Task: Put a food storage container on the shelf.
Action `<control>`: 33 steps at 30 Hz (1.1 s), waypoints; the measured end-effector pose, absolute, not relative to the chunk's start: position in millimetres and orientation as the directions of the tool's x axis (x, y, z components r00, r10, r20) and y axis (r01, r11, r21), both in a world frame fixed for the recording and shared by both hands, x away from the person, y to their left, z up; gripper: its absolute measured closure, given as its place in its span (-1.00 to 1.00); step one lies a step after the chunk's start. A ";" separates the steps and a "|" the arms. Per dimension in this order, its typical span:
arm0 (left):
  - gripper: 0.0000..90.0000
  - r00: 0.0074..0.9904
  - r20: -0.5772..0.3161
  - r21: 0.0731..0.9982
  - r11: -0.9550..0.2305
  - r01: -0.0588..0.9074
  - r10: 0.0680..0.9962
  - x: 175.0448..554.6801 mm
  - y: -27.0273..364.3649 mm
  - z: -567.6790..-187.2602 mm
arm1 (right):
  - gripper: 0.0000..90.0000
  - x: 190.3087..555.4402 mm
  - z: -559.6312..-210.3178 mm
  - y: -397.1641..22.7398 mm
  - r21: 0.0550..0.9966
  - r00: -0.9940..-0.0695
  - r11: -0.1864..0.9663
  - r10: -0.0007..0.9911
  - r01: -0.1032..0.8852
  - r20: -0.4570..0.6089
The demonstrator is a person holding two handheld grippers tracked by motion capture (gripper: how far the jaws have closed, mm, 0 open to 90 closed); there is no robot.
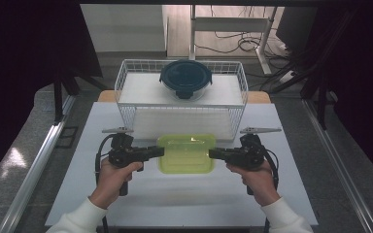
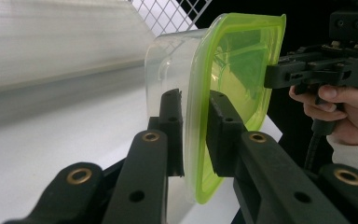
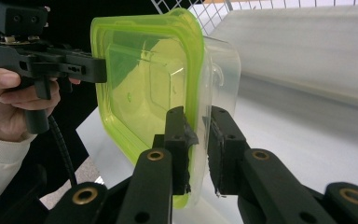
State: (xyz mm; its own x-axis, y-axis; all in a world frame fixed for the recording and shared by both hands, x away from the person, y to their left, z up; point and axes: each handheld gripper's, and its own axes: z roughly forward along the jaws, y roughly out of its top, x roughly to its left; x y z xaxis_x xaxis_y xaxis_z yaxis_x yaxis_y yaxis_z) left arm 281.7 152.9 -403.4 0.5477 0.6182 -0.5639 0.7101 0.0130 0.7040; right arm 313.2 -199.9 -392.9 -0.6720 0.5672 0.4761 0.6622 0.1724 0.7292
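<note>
The left tool (image 1: 158, 151) and the right tool (image 1: 214, 154) each clamp an opposite edge of the green-lidded container (image 1: 186, 154), holding it between them just in front of the wire basket (image 1: 121, 82), which holds a dark round container (image 1: 185, 77).

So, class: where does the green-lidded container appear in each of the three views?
High view: green-lidded container at centre, between both tools.
Left gripper view: upper centre, rim between the jaws.
Right gripper view: centre-left, rim between the jaws.
Shared landmark: white wire basket behind it.
</note>
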 end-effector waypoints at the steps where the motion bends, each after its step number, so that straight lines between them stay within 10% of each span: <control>1: 0.73 0.551 -0.560 0.706 0.009 0.708 0.618 282.4 153.4 -401.9 | 0.73 313.7 -391.5 -199.6 0.732 -0.675 0.174 0.567 0.659 0.473; 33: 0.74 0.596 -0.525 0.764 0.027 0.645 0.607 319.8 163.8 -332.2 | 0.73 343.7 -318.3 -191.5 0.813 -0.724 0.139 0.556 0.565 0.408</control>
